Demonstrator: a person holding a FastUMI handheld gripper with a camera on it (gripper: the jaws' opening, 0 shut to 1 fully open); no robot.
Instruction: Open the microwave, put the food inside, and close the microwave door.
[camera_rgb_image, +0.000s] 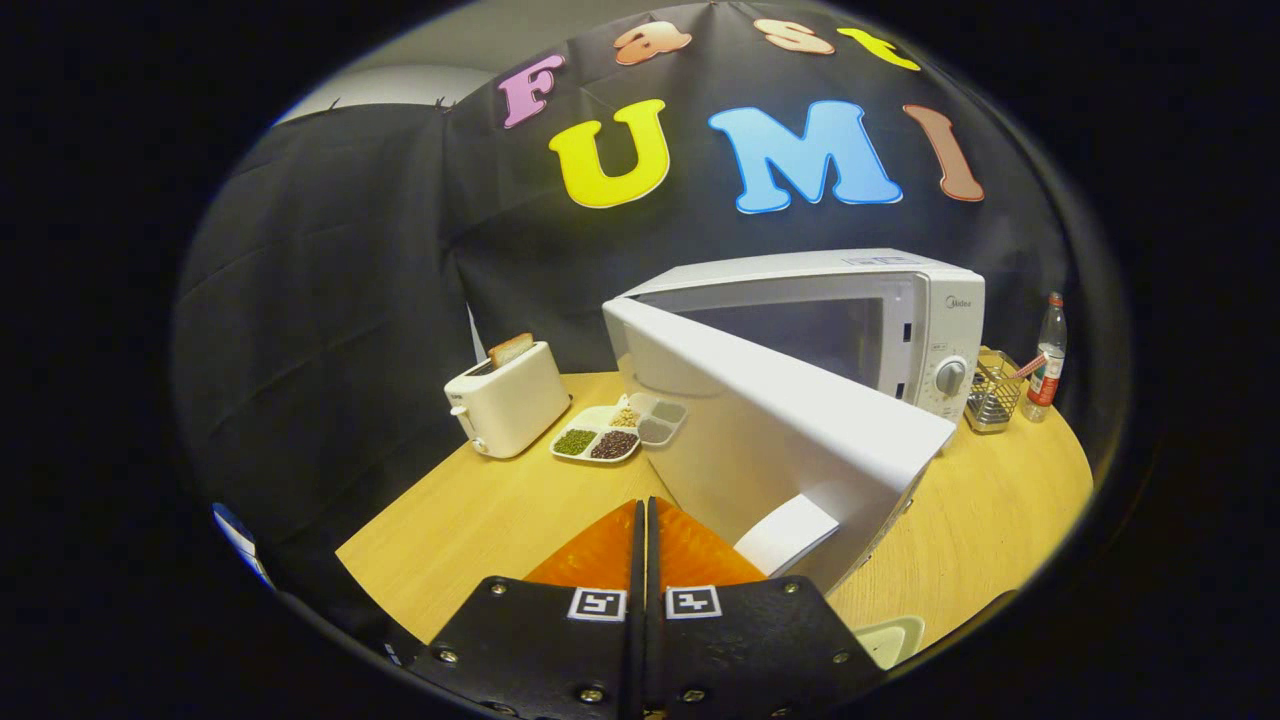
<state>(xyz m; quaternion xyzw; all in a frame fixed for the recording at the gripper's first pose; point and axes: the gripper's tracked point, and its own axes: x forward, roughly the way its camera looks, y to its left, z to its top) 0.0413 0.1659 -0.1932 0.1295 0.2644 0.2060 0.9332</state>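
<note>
**Microwave door stood open, gripper fingers pressed together**

Fingers of the gripper (641, 520) lay closed against each other with nothing between them, their tips pointing across the wooden table (480, 520) toward the open door. The microwave (900, 320), a white box with a round dial (950, 376) on its right-hand panel, sat at the back of the table against the booth's dark cloth wall. Its door (790, 440) was swung wide on its left hinge, reaching out toward the camera so that its free edge came just ahead and to the right of the fingertips. The cavity behind it looked dim and pale; whether anything sat inside could not be told.

Left of the microwave stood a white toaster (507, 398) with a slice of bread (511, 349) poking up from a slot. Between the toaster and the door rested a divided tray (620, 430), with green, dark and pale grains in separate compartments. On the far right, beside the microwave, were a small wire basket (993, 398) and, just past it, an upright bottle (1046, 360) with a red label. A pale dish edge (892, 640) showed on the table to the right of the gripper's body, near the door's lower corner.
</note>
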